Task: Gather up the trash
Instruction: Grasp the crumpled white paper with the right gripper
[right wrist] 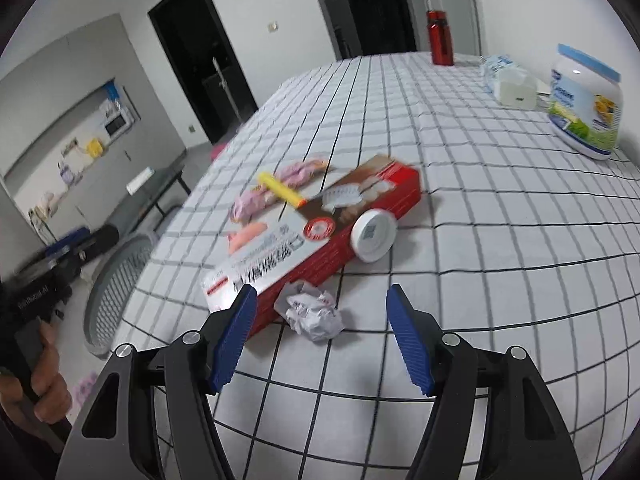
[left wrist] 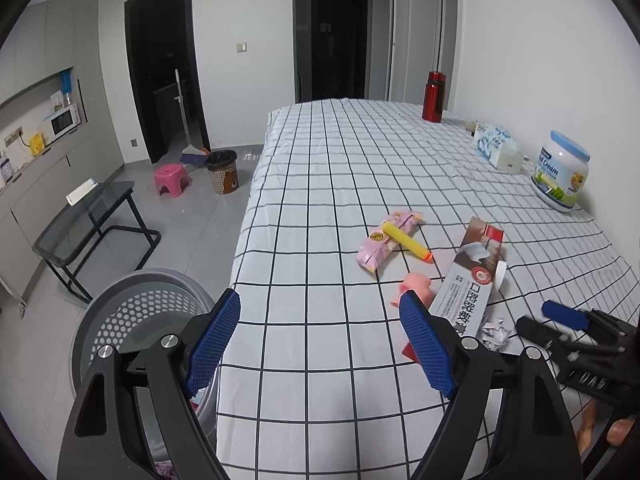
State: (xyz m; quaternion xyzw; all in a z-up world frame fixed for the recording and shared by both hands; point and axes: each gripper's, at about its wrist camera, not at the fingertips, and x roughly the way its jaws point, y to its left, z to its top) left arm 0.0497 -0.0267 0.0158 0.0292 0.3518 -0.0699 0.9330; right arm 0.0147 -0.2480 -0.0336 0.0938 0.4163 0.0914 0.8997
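Now the right gripper [right wrist: 320, 336], jaws parted and empty, is hovering over the crumpled paper [right wrist: 314, 314]. Centre it, avoiding the red box [right wrist: 320, 236] edge. Left gripper [left wrist: 320, 344] is also gaping, empty.

White walls [left wrist: 224, 20], grey floor [left wrist: 192, 216] — dark doorways, glass side table [left wrist: 80, 216].

My 2 grippers tilt downward: left gripper [left wrist: 320, 340] spread wide and empty, right gripper [right wrist: 320, 336] half-spread, gripping nothing.
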